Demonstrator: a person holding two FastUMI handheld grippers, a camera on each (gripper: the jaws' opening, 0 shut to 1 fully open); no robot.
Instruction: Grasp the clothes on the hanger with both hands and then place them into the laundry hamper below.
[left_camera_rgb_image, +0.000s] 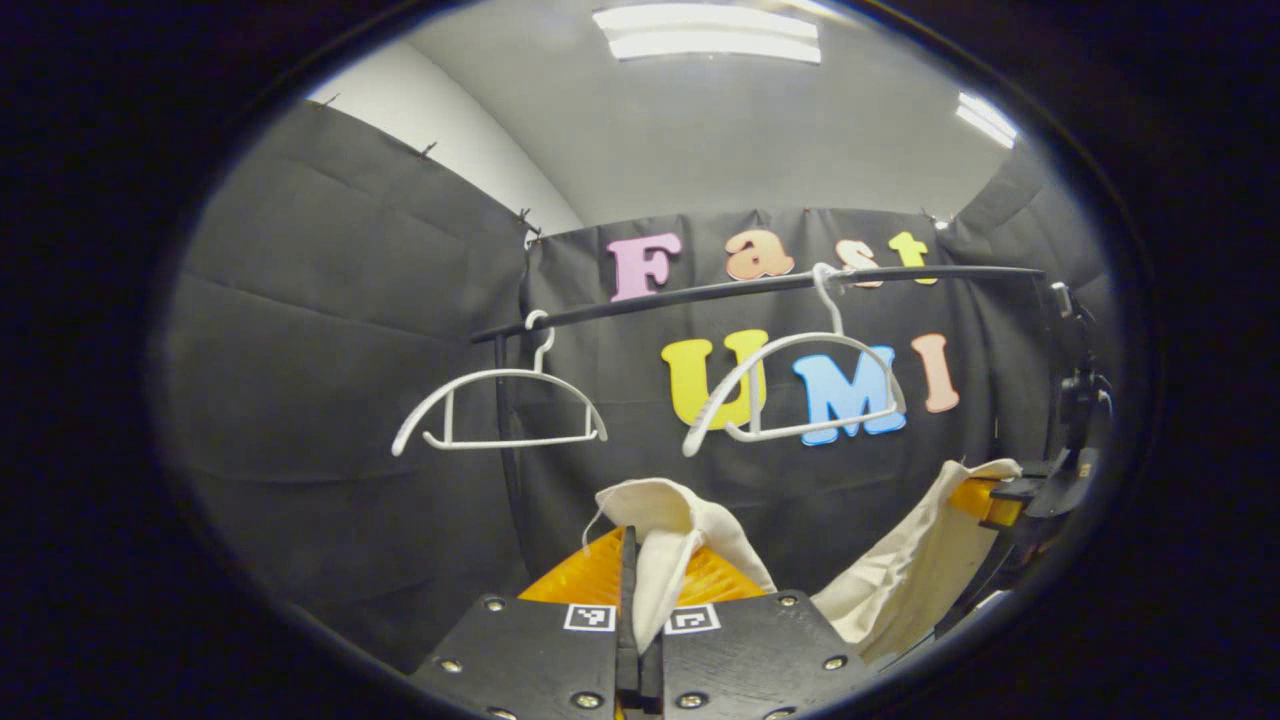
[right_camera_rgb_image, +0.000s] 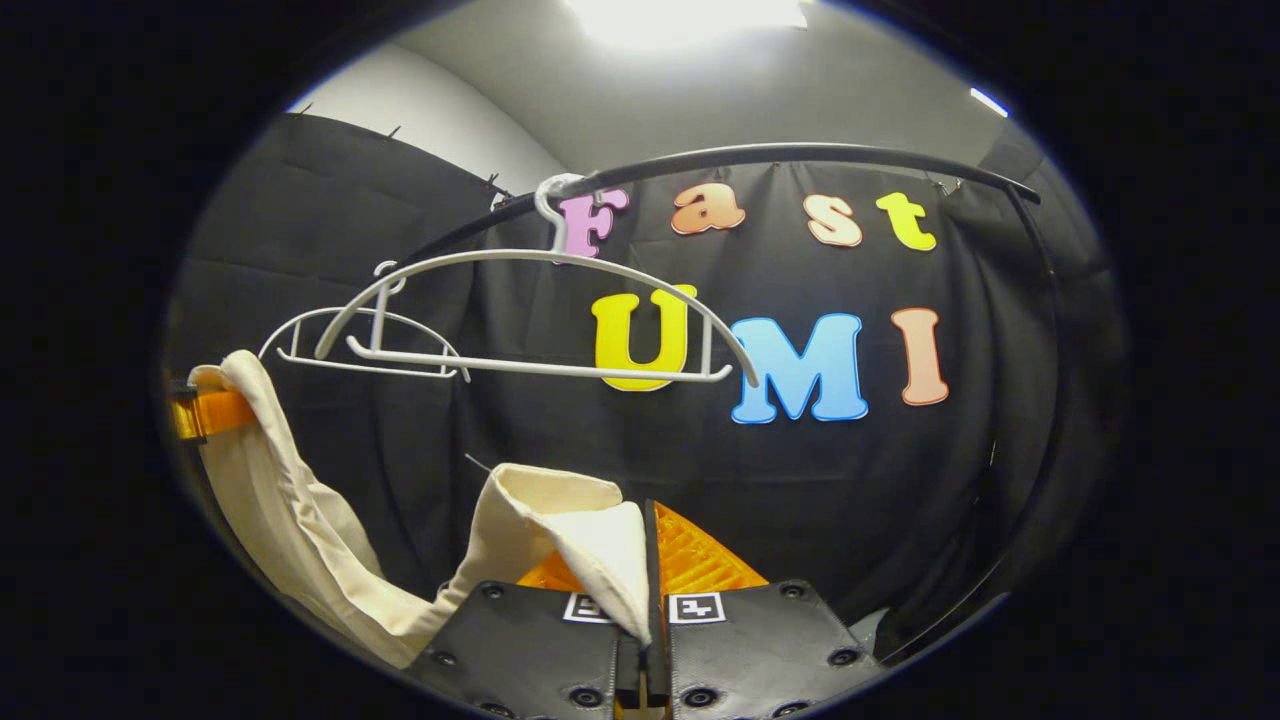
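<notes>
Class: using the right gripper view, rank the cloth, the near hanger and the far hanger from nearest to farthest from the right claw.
1. Cloth: pinched in the right claw.
2. Near hanger: above, centre, bare.
3. Far hanger: upper left, behind it along the rail.

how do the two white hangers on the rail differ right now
In the left gripper view, the left hanger hangs near the rail's low end, by the upright post; the right hanger hangs farther along, higher up. The left one faces the camera nearly flat, while the right one is turned and tilted. Both are white, bare and hooked on the rail; the cream garment is off them, pinched in both grippers.
</notes>
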